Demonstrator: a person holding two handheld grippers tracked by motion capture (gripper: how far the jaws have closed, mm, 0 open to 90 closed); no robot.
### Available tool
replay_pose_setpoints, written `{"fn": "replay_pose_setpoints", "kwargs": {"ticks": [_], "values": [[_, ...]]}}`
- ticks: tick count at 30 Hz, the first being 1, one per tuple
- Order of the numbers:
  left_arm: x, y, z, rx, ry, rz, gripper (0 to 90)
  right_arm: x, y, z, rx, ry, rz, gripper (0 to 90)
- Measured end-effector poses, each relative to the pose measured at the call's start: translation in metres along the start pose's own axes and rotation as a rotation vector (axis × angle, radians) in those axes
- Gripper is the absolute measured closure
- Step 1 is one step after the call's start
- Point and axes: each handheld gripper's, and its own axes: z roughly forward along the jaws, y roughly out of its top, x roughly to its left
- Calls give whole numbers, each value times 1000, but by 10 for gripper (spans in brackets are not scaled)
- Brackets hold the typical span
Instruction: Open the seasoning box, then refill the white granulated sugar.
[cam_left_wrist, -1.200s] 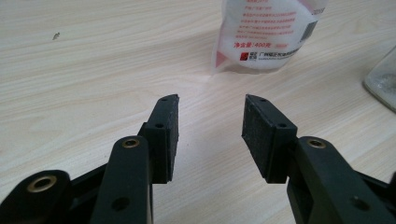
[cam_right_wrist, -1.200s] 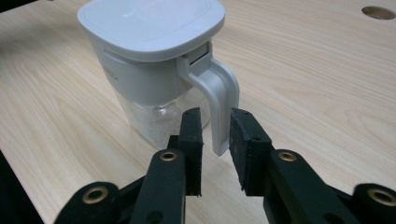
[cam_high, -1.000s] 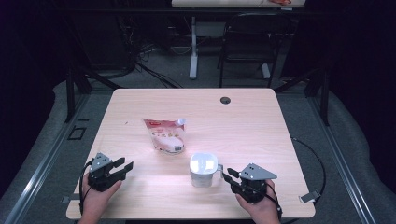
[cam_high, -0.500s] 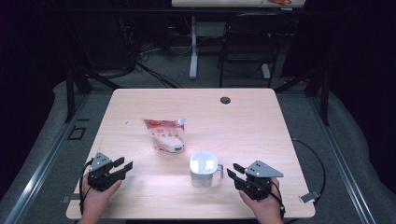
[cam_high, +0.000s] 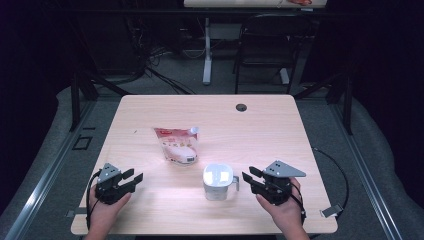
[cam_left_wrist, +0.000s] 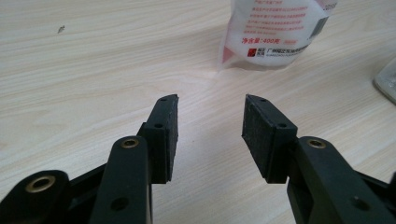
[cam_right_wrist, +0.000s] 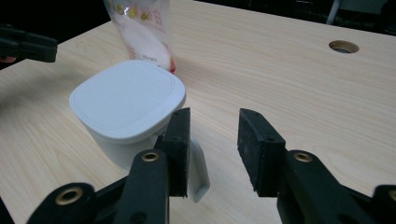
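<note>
A white lidded cup (cam_high: 217, 181) with a side handle (cam_right_wrist: 198, 175) stands near the table's front edge. Just right of it my right gripper (cam_high: 248, 178) is open. Its jaws (cam_right_wrist: 212, 114) opened wider and have just been closing a little. The handle shows low in their gap beside one pad, and neither pad presses on it. A red-and-white pouch (cam_high: 176, 144) lies flat behind the cup, left of it. At the front left my left gripper (cam_high: 132, 179) rests open with nothing between its pads (cam_left_wrist: 212, 100), pointing toward the pouch (cam_left_wrist: 275, 32).
A round cable hole (cam_high: 241, 107) sits at the table's far edge. The right gripper's cable (cam_high: 336, 170) loops over the right edge. A chair (cam_high: 270, 45) and desk legs stand beyond the table. Bare wood lies between the two grippers.
My right gripper has lifted a little and drawn slightly back to the right from the cup's handle, with its jaws set wider. The left gripper, cup and pouch have not moved.
</note>
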Motion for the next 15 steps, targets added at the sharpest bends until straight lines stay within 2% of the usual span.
{"fn": "replay_pose_setpoints", "kwargs": {"ticks": [4,8,10,15], "values": [[1,0,1,-3,3,-5,557,2,8,3,8,-7,2,676],[1,0,4,9,-3,-4,557,3,14,5,17,-8,-20,725],[1,0,5,8,-9,-5,562,5,20,9,22,-2,-22,768],[-1,1,6,12,-12,-6,562,10,30,14,32,15,-41,811]]}}
